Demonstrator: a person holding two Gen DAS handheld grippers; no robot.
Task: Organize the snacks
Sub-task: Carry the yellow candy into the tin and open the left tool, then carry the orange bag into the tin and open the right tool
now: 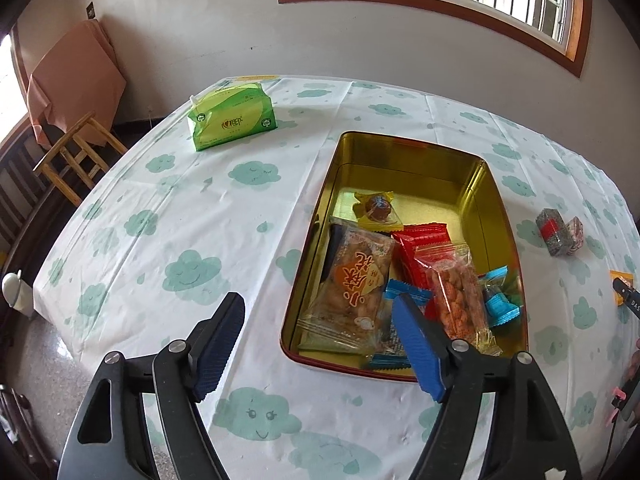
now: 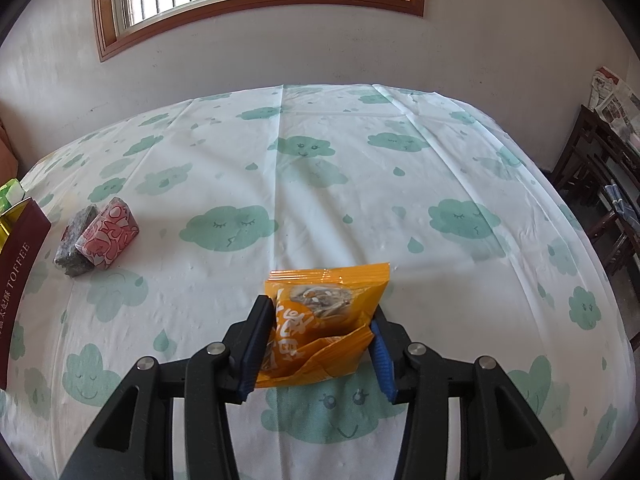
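Note:
A gold tin box (image 1: 416,168) lies open on the cloud-print tablecloth and holds several wrapped snacks, among them a big clear cracker pack (image 1: 352,284) and a red pack (image 1: 420,248). My left gripper (image 1: 320,340) is open and empty, low over the tin's near left rim. My right gripper (image 2: 316,340) is shut on an orange snack packet (image 2: 324,312), crumpling it just above the cloth. Two small wrapped blocks, grey and pink-red (image 2: 100,236), lie together on the cloth right of the tin; they also show in the left wrist view (image 1: 560,232). The tin's dark red wall (image 2: 20,280) is at the far left of the right wrist view.
A green tissue pack (image 1: 232,120) lies at the table's far left. A wooden stool (image 1: 76,160) and a draped chair stand left of the table. Dark wooden chairs (image 2: 600,200) stand at its right. A wall with a window is behind.

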